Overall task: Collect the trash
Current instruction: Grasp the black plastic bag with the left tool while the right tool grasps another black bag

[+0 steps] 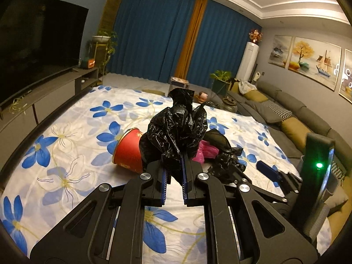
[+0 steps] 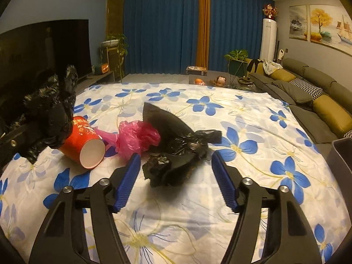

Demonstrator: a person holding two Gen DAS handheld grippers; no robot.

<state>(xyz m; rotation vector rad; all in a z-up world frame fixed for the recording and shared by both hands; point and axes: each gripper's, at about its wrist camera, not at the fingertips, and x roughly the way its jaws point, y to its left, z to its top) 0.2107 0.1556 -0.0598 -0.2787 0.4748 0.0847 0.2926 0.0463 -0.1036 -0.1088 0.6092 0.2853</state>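
Note:
My left gripper (image 1: 175, 165) is shut on a crumpled black plastic bag (image 1: 176, 127), which it holds up above the flowered sheet (image 1: 72, 118). That bag also shows at the left of the right wrist view (image 2: 50, 110). On the sheet lie a red paper cup (image 2: 85, 140) on its side, a pink plastic bag (image 2: 136, 138) and a second black bag (image 2: 176, 151). My right gripper (image 2: 175, 159) is open. Its blue fingers (image 2: 132, 171) stand on either side of the second black bag without pressing on it.
A grey bin's rim (image 2: 341, 154) sits at the right edge. A sofa (image 2: 308, 96) runs along the right side, and a TV (image 2: 44, 50) on a low cabinet stands at the left. A low table with small items (image 2: 220, 80) is beyond the sheet.

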